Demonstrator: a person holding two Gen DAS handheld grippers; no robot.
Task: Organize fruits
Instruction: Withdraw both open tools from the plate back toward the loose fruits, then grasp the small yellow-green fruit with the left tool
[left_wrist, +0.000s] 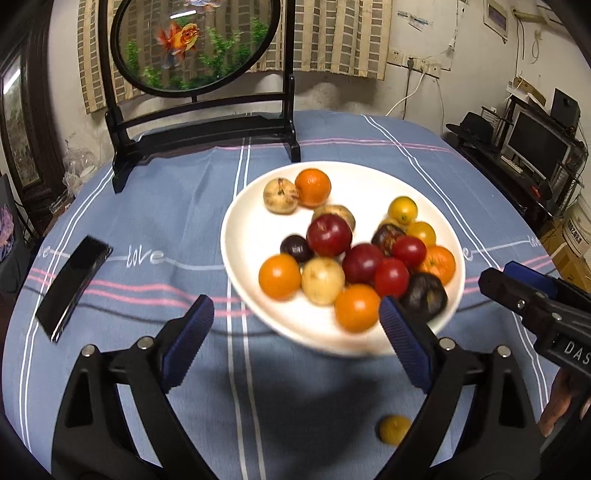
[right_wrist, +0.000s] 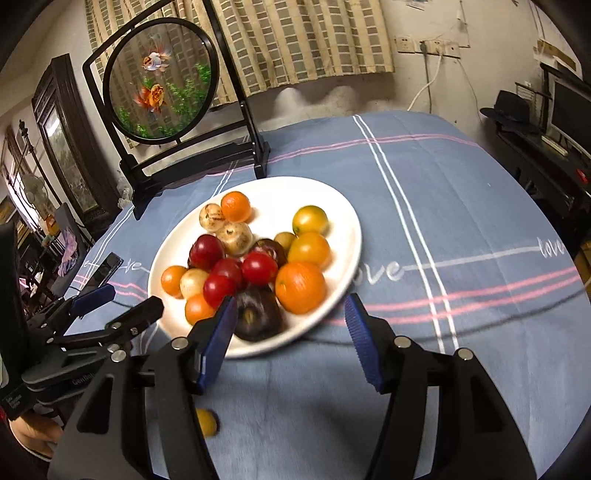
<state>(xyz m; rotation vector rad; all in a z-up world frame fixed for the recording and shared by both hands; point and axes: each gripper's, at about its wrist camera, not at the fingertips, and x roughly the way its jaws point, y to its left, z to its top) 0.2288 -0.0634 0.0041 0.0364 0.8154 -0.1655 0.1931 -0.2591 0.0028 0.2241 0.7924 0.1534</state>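
Observation:
A white plate (left_wrist: 251, 236) (right_wrist: 343, 221) on the blue striped tablecloth holds several fruits: oranges (left_wrist: 312, 187) (right_wrist: 300, 287), red ones (left_wrist: 328, 235) (right_wrist: 259, 267), dark purple ones (left_wrist: 424, 296) (right_wrist: 256, 314), pale brown ones (left_wrist: 280, 195) (right_wrist: 233, 235) and yellow ones (left_wrist: 402, 209) (right_wrist: 310, 220). One small yellow fruit (left_wrist: 393, 429) (right_wrist: 207, 422) lies off the plate on the cloth near the front. My left gripper (left_wrist: 297, 336) (right_wrist: 122, 301) is open just short of the plate's near rim. My right gripper (right_wrist: 291, 339) is open at the plate's front edge, nothing between its fingers; one finger (left_wrist: 517, 284) shows in the left wrist view.
A black-framed round goldfish screen (left_wrist: 195, 40) (right_wrist: 162, 77) stands on the table behind the plate. A black phone (left_wrist: 74, 280) (right_wrist: 103, 269) lies left of the plate. A shelf with a monitor (left_wrist: 535, 144) stands off the table's right side.

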